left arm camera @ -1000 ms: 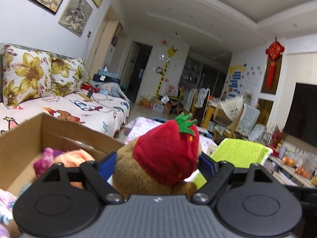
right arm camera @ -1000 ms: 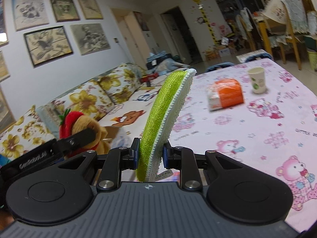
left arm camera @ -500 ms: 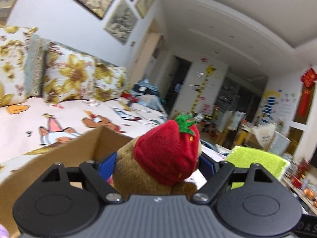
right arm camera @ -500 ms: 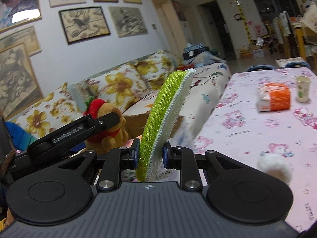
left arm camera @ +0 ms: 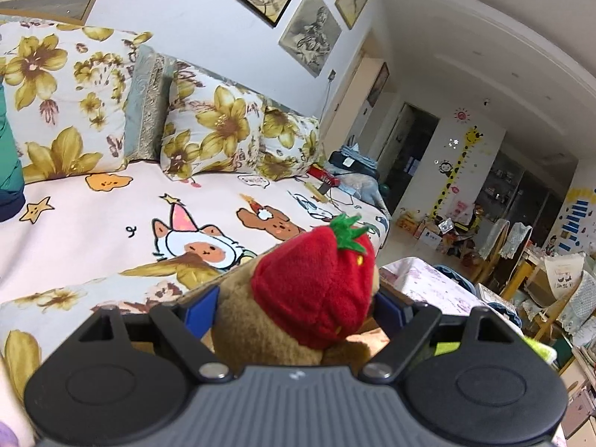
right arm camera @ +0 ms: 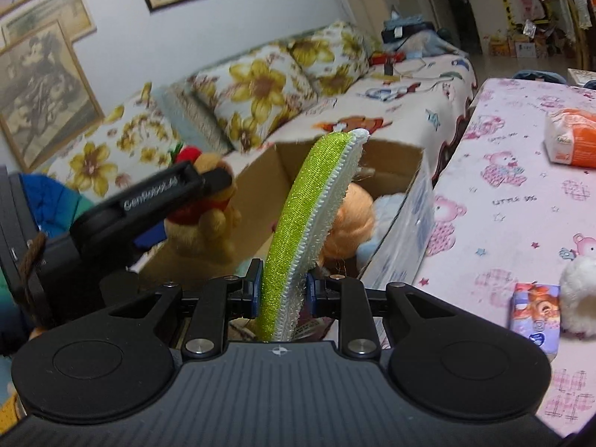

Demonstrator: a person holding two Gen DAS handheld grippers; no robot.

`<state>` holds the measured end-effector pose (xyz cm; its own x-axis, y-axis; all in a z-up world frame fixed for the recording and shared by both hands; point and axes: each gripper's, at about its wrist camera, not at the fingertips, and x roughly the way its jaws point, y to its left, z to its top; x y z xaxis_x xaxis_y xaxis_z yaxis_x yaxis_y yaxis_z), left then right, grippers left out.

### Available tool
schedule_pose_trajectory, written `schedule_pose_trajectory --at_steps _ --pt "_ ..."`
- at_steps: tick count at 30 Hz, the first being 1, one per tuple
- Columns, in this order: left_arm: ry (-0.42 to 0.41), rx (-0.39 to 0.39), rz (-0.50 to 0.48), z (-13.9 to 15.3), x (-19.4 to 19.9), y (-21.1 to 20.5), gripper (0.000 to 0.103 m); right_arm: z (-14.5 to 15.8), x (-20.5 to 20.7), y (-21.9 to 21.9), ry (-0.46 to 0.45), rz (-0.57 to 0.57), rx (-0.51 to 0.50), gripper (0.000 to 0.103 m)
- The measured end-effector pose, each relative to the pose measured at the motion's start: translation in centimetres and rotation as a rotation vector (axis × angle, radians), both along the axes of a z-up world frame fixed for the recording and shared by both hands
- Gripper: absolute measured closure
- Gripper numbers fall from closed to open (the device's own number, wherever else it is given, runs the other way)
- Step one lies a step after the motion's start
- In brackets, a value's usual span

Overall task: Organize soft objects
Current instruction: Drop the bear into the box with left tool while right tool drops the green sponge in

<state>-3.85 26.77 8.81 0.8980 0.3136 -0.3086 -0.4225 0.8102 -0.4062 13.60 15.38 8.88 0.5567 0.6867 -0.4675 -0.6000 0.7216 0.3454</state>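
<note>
A brown plush bear in a red strawberry hat (left arm camera: 316,287) sits between the blue pads of my left gripper (left arm camera: 294,313), which is shut on its body. In the right wrist view the same bear (right arm camera: 208,219) hangs in the left gripper (right arm camera: 201,186) over the near left corner of an open cardboard box (right arm camera: 395,149). My right gripper (right arm camera: 281,290) is shut on a green and white cleaning pad (right arm camera: 309,216) that stands upright over the box's near edge. Inside the box lie an orange-haired doll (right arm camera: 350,219) and a light blue plush (right arm camera: 383,205).
A sofa (left arm camera: 111,216) with flowered cushions (left arm camera: 216,130) runs behind the box. Right of the box is a table in a pink bear cloth (right arm camera: 503,193), bearing an orange packet (right arm camera: 573,141), a small tissue pack (right arm camera: 534,309) and a white fluffy toy (right arm camera: 577,298).
Both views have swung left toward the sofa. The box has come into the right wrist view below the pad and dropped out of the left wrist view. Both grips are unchanged.
</note>
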Motion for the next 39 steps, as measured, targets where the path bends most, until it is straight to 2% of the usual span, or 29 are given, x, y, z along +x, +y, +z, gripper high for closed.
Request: schedule_pose_trajectory --at_steps 2,5,6,7,10,11,14,22,26,29,33,39 --pt "0.007 0.004 0.002 0.0 0.0 -0.1 0.017 0.2 -0.2 0.6 0.008 0.014 -0.031 0.072" --pt "0.018 0.01 0.01 0.0 0.1 -0.1 0.015 0.7 -0.5 1.6 -0.015 0.011 -0.103 0.059" --pt "0.022 0.009 0.015 0.0 0.1 -0.1 0.014 0.7 -1.0 1.6 -0.034 0.003 -0.133 0.044" --pt "0.027 0.008 0.022 0.0 0.2 0.0 0.013 0.8 -1.1 1.8 -0.053 -0.008 -0.154 0.023" --pt "0.024 0.009 0.031 0.0 0.0 0.1 0.009 1.4 -1.8 1.5 -0.11 -0.027 -0.162 0.006" --pt "0.019 0.015 0.033 0.1 0.0 -0.1 0.008 1.5 -2.1 1.3 -0.125 -0.035 -0.16 0.003" --pt "0.008 0.046 0.038 0.3 -0.2 -0.7 0.001 2.1 -2.9 0.4 -0.156 -0.069 -0.148 0.002" --pt "-0.024 0.058 0.01 0.7 -0.4 -1.2 0.001 2.3 -3.1 -2.4 -0.163 -0.19 -0.072 0.001" --pt "-0.024 0.057 -0.003 0.8 -0.2 -1.4 0.001 1.8 -3.0 -3.7 -0.179 -0.301 -0.071 0.001" --pt "-0.021 0.058 -0.014 0.7 -0.1 -1.6 0.001 1.0 -2.5 -4.1 -0.174 -0.37 -0.111 0.001" --pt "-0.023 0.07 -0.027 0.7 0.0 -2.0 0.001 -0.1 -1.5 -3.2 -0.151 -0.368 -0.112 0.001" --pt "-0.018 0.091 -0.049 0.7 0.3 -2.5 0.001 -0.9 -0.6 -0.9 -0.187 -0.369 -0.191 0.001"
